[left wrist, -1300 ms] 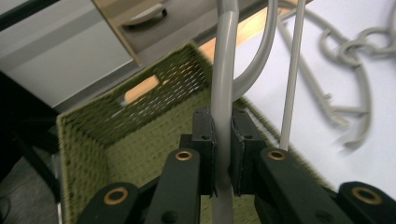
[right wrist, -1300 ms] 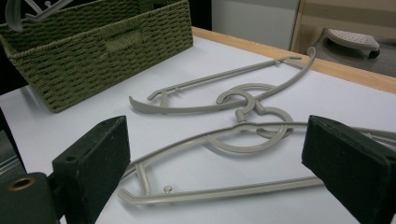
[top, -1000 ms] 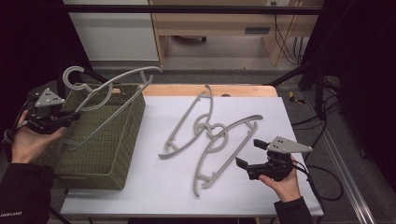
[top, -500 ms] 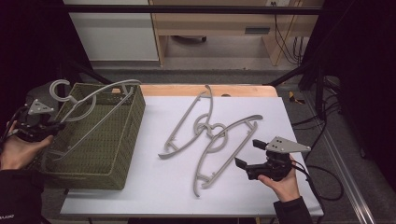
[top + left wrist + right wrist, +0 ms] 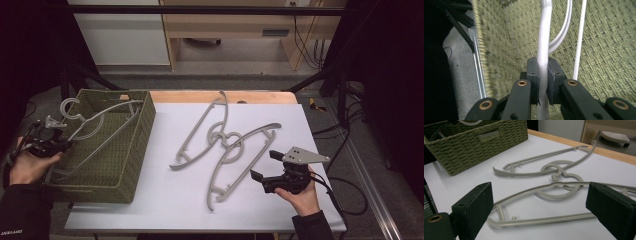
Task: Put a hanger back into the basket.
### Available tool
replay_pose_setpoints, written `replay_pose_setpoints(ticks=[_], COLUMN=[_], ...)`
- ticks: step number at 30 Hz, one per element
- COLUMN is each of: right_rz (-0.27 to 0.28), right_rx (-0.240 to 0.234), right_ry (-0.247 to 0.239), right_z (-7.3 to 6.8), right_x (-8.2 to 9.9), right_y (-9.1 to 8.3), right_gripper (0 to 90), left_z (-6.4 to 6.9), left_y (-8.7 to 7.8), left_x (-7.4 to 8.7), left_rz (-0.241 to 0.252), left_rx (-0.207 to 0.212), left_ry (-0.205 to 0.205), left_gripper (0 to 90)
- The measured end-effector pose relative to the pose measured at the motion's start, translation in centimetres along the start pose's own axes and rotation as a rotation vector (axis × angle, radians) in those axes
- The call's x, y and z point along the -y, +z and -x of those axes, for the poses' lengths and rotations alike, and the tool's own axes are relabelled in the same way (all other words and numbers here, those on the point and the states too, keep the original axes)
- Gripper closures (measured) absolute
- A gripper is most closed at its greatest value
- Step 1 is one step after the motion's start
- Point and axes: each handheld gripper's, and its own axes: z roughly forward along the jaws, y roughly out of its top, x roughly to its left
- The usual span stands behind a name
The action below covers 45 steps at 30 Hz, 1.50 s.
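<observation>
White tabletop [image 5: 165,200] with a green woven basket [image 5: 135,150]. Left gripper [image 5: 47,145], clamped on a grey hanger [image 5: 100,122], has lowered it into the basket, nearly ready for release. Right gripper [image 5: 262,167] waits open beside two hangers [image 5: 225,145].

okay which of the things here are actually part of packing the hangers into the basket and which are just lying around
In the job:
- held hanger, clamped in the left gripper
- green woven basket it hangs over
- two hangers on the table, hooks overlapping
- right gripper, open beside them

Just about:
- wooden bench behind the table
- cables on the floor
</observation>
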Motion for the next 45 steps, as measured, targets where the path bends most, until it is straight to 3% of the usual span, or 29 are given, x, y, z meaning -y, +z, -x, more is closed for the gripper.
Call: replay_pose_setpoints(ticks=[8,12,14,17,22,26,29,30,33,36,40,45], right_rz=[-0.009,-0.015,-0.018,-0.02,-0.02,-0.022,-0.027,-0.026,-0.03,-0.03,-0.028,-0.046], right_rx=[0.005,0.008,0.012,0.016,0.021,0.024,0.024,0.028,0.033,0.035,0.045,0.054], right_ry=[-0.003,-0.004,-0.006,-0.006,-0.002,0.01,0.014,0.02,0.026,0.032,0.055,0.085], right_z=[0.0,-0.1,-0.1,-0.1,-0.1,-0.2,-0.2,-0.2,-0.4,-0.6,-0.8,-1.3], right_x=[0.1,0.1,0.2,0.2,0.1,0.1,0.0,0.0,-0.3,-0.6,-0.9,-0.8], right_y=[0.1,0.2,0.3,0.3,0.3,0.4,0.5,0.6,0.8,1.1,1.7,2.9], right_gripper=[7.8,7.9,8.0,8.1,8.5,9.1,9.4,9.5,9.6,9.1,8.1,7.7], left_z=[0.6,0.4,0.2,0.0,0.1,1.4,2.5,3.2,5.0,6.9,9.4,12.8], left_y=[2.5,2.9,2.8,2.3,0.3,-1.6,-2.7,-3.1,-4.1,-4.9,-5.4,-5.9], left_x=[0.4,0.6,0.7,0.8,0.6,0.2,-0.1,-0.3,-0.5,-0.9,-1.3,-1.2], left_rz=[-0.057,-0.065,-0.079,-0.055,0.06,0.181,0.268,0.313,0.406,0.473,0.556,0.629], left_rx=[0.021,0.016,0.008,0.0,0.05,0.099,0.132,0.162,0.207,0.252,0.332,0.404], left_ry=[-0.033,-0.06,-0.054,-0.076,-0.122,-0.129,-0.151,-0.166,-0.162,-0.148,-0.161,-0.142], left_gripper=[81.5,80.8,79.7,75.1,71.6,65.6,56.0,53.4,45.4,36.8,29.7,18.9])
